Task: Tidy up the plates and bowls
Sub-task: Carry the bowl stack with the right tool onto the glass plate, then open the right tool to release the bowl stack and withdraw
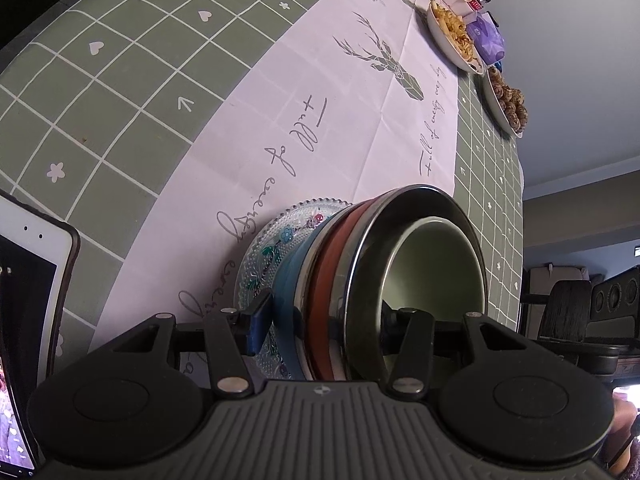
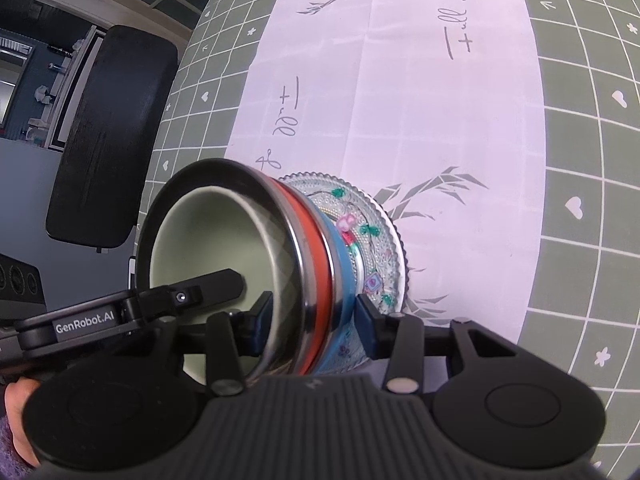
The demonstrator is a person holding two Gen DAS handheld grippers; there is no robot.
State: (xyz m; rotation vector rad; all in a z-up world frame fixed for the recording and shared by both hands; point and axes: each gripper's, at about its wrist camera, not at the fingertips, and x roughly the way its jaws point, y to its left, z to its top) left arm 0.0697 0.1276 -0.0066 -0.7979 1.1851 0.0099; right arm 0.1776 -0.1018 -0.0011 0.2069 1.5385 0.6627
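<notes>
Nested stack (image 1: 360, 280): green bowl (image 1: 436, 264) in steel bowl (image 2: 256, 208), orange and blue dishes, glass plate (image 2: 376, 216), on counter runner (image 1: 320, 100). Left claw (image 1: 324, 320) and right claw (image 2: 316, 320) both pinching stack wall. Advice: lift level, both together.

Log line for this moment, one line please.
stack of bowls on glass plate | left gripper clamps stack rim | right gripper clamps stack rim | table runner beneath

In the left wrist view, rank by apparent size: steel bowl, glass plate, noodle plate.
1. steel bowl, nearest the camera.
2. glass plate, partly hidden.
3. noodle plate, far away, so true size is unsure.
</notes>
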